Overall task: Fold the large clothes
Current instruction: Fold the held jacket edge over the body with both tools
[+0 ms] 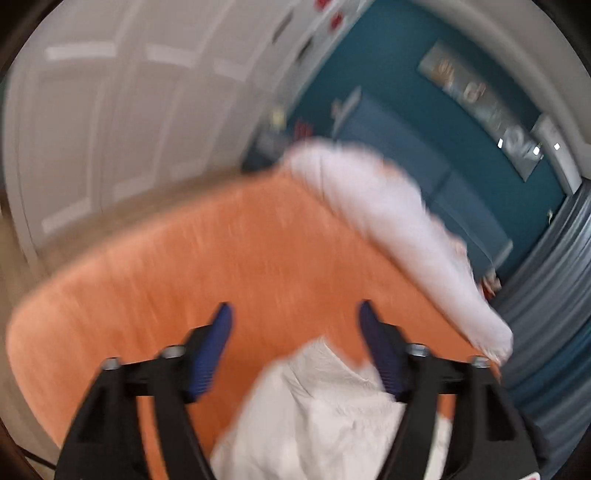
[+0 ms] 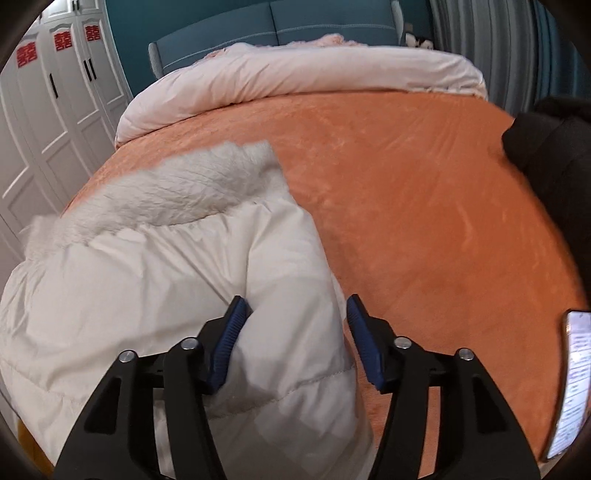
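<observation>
A white puffer jacket (image 2: 147,280) with a fur-trimmed hood (image 2: 177,192) lies on the orange bedspread (image 2: 424,206) at the left. My right gripper (image 2: 295,314) is open, its jaws either side of a padded fold of the jacket, likely a sleeve. In the blurred, tilted left wrist view, my left gripper (image 1: 295,314) is open above the orange bedspread (image 1: 221,258), with part of the white jacket (image 1: 325,413) below and between its fingers, not gripped.
A rolled pale pink duvet (image 2: 295,74) lies across the head of the bed by the teal headboard (image 2: 280,26). White wardrobe doors (image 2: 48,110) stand at the left. A black garment (image 2: 546,147) and a phone (image 2: 572,380) lie at the right bed edge.
</observation>
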`<state>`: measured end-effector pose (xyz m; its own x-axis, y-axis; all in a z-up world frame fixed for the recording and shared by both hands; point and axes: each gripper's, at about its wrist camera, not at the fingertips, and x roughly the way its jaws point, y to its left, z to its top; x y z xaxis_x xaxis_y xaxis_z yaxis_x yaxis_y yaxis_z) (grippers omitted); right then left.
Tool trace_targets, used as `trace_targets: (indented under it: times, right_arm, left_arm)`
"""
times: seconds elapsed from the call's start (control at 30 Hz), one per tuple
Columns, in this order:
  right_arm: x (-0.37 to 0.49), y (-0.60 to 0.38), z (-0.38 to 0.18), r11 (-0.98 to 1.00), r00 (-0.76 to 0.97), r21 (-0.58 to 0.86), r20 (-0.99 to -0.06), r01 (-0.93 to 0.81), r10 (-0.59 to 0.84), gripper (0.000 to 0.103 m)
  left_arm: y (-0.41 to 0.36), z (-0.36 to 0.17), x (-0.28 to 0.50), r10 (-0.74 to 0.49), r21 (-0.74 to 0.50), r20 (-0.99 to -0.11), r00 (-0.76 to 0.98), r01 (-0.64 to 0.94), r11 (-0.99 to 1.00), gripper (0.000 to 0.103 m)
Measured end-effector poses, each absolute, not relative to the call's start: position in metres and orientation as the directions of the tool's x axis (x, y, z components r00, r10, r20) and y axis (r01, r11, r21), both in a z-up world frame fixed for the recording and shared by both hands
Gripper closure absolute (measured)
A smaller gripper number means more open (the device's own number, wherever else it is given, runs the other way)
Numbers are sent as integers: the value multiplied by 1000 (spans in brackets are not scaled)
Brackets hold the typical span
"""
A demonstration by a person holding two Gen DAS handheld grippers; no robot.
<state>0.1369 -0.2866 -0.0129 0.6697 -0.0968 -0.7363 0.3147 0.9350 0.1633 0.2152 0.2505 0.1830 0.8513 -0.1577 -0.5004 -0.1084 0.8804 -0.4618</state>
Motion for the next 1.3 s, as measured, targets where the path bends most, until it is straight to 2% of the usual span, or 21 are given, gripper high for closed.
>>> trace_targets:
  times: [0.03, 0.13, 0.17, 0.2, 0.27, 0.33, 0.4, 0.53, 0.57, 0.6, 0.63, 0.67, 0.7, 0.8, 0.87, 0.93, 1.03, 1.07, 1.13, 1.17, 1.3]
  right_arm:
    - [137, -284, -8, 936, 679, 160, -726, 314, -104, 54]
    - [132, -269, 16, 949, 726, 145, -679, 280, -111, 53]
    - [131, -266, 19, 949, 723, 142, -681, 281, -112, 50]
    - [129, -266, 19, 945, 714, 145, -690, 294, -116, 48]
    - [120, -274, 13, 923, 687, 176, -718, 343, -118, 47]
    - [106, -282, 9, 904, 669, 208, -735, 373, -107, 43]
    - [87, -286, 4, 892, 661, 243, -746, 382, -80, 34]
    - [69, -278, -10, 901, 621, 254, -783, 352, -22, 34]
    - [67, -276, -14, 900, 618, 266, -786, 346, -5, 39]
    - [67, -274, -15, 895, 619, 289, -785, 339, 19, 58]
    - [67, -273, -15, 888, 623, 318, -781, 331, 47, 71]
    - [66, -272, -10, 883, 641, 347, -764, 316, 71, 90]
    - [63, -272, -3, 882, 660, 359, -748, 305, 75, 98]
    - [42, -278, 28, 863, 726, 415, -682, 287, 87, 100]
    - [20, -282, 43, 860, 738, 425, -669, 283, 88, 100]
    - [1, -281, 45, 876, 717, 385, -694, 292, 67, 100]
    - [-30, -284, 20, 873, 645, 346, -762, 343, 48, 100]
    - [-35, -284, 5, 875, 610, 333, -790, 353, 55, 100]
    - [-37, -281, -10, 887, 591, 299, -806, 351, 38, 96]
    - [-35, -280, -12, 890, 588, 287, -809, 355, 26, 91]
    - [-30, -279, 23, 905, 620, 235, -784, 355, -39, 80]
  left_arm:
    - [246, 187, 212, -137, -423, -498, 856, -101, 901, 26]
    - [212, 174, 211, -100, -238, -576, 812, -49, 970, 20]
    - [205, 162, 210, -106, -214, -599, 794, -32, 976, 16]
    - [198, 144, 209, -125, -207, -631, 765, -11, 978, 16]
    - [197, 102, 208, -171, -243, -708, 685, -9, 970, 16]
    - [202, 53, 200, -223, -304, -781, 583, -44, 951, 16]
    - [209, 25, 189, -258, -345, -802, 538, -66, 936, 16]
    - [218, -10, 171, -287, -381, -818, 498, -97, 919, 17]
    - [223, -16, 168, -311, -412, -814, 491, -109, 905, 24]
    - [224, -19, 166, -342, -441, -806, 483, -104, 892, 46]
    - [225, -20, 166, -389, -478, -793, 469, -82, 874, 60]
    - [223, -17, 165, -423, -498, -785, 452, -56, 865, 86]
    - [219, -5, 161, -435, -499, -776, 457, -23, 866, 99]
    - [218, 30, 147, -411, -454, -765, 496, 37, 890, 102]
    - [221, 51, 126, -423, -452, -755, 501, 70, 889, 102]
    - [224, 57, 103, -402, -416, -780, 480, 82, 906, 103]
    - [233, 40, 67, -389, -396, -820, 420, 75, 915, 103]
    - [232, 26, 59, -356, -354, -847, 395, 80, 932, 103]
    - [226, 11, 53, -306, -298, -869, 388, 83, 951, 103]
    - [223, 9, 53, -294, -292, -868, 400, 69, 954, 103]
    - [233, 45, 47, -319, -360, -815, 483, 9, 933, 100]
